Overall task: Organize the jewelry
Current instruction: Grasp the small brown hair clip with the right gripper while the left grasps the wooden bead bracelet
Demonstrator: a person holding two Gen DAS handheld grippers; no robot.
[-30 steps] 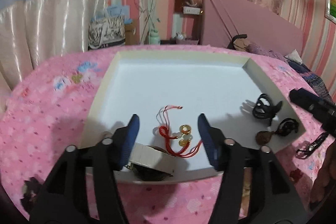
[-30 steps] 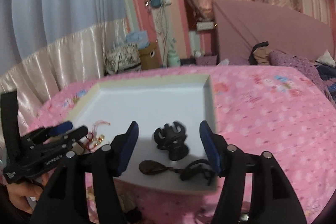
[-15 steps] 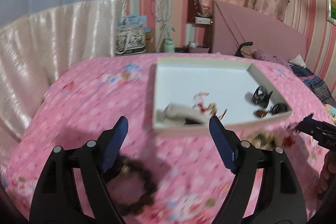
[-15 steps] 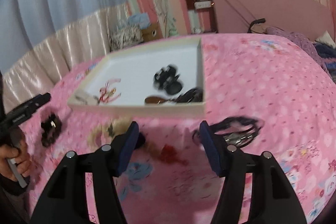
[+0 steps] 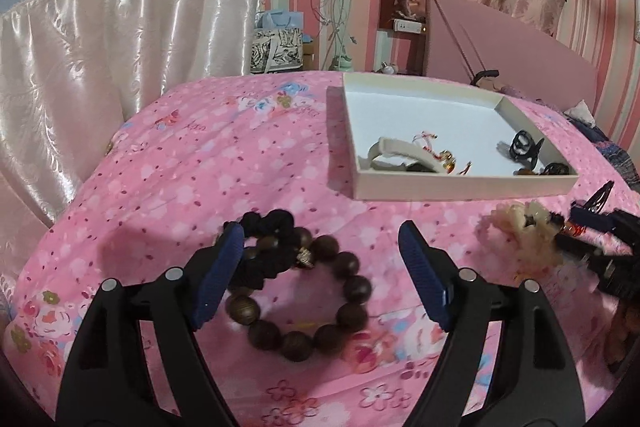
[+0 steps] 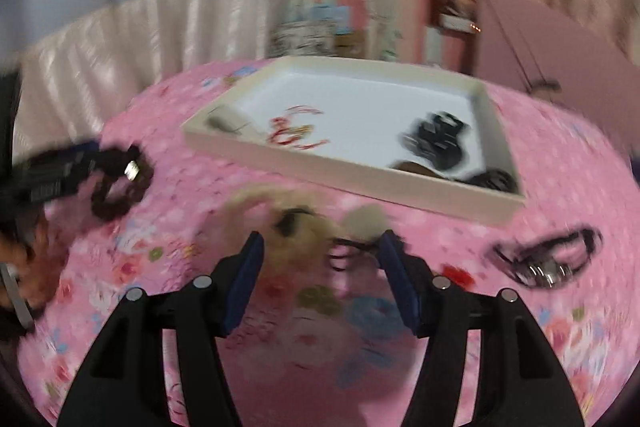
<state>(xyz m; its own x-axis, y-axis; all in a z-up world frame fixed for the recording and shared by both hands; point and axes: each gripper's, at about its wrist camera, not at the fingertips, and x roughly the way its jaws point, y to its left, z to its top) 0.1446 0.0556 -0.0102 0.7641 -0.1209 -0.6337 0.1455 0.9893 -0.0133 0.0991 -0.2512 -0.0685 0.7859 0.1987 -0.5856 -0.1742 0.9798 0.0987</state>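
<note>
Pink bed: hovering my left claw, released, over bead bracelet; right claw released. Tangled black scrunchie risking snagging.

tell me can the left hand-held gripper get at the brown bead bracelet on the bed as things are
Probably yes. The left hand-held gripper is open, and the brown bead bracelet lies on the pink bedspread right between its fingers. Only the black scrunchie overlapping the bracelet's far side might get caught too.
</note>
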